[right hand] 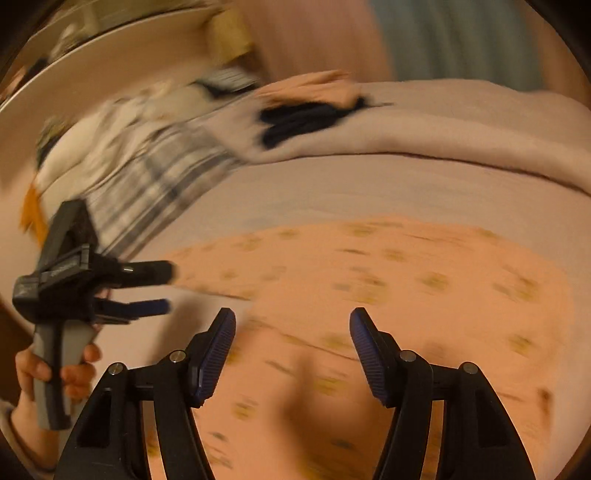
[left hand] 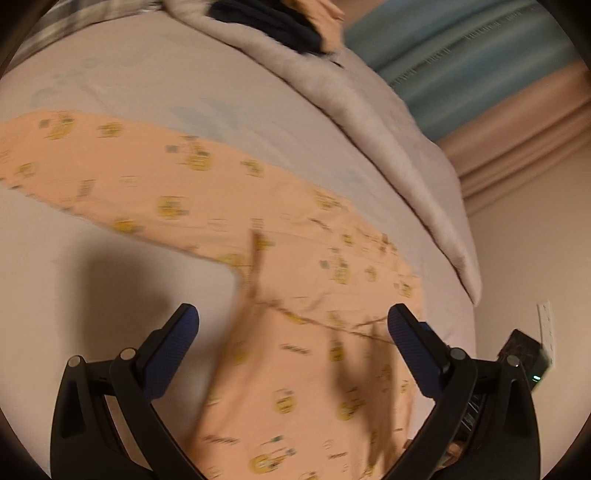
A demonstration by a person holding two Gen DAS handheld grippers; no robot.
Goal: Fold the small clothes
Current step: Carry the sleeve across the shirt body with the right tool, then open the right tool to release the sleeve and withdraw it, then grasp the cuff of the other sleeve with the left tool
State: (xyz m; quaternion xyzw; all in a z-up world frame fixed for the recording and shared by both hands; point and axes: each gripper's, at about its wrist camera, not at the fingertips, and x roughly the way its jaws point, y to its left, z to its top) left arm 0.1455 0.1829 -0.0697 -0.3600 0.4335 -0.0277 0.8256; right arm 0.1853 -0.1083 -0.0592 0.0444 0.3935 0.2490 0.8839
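While both claws gape empty | left gripper [left hand: 291, 325], right gripper [right hand: 291, 328] over peach yellow-printed cotton garment [left hand: 192, 192] | soft, light, limp; pinch hem corners.

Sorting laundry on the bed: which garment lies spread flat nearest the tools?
The peach printed garment, spread on the sheet right under both open tools. The dark garment and plaid one lie bunched at the far edge.

My tongs [left hand: 293, 325] are black with blue pads [left hand: 404, 328]; the garment [left hand: 229, 192] is peach with yellow prints, the bed sheet [left hand: 147, 77] pale lilac-grey, one cloth [right hand: 159, 184] grey-white plaid.
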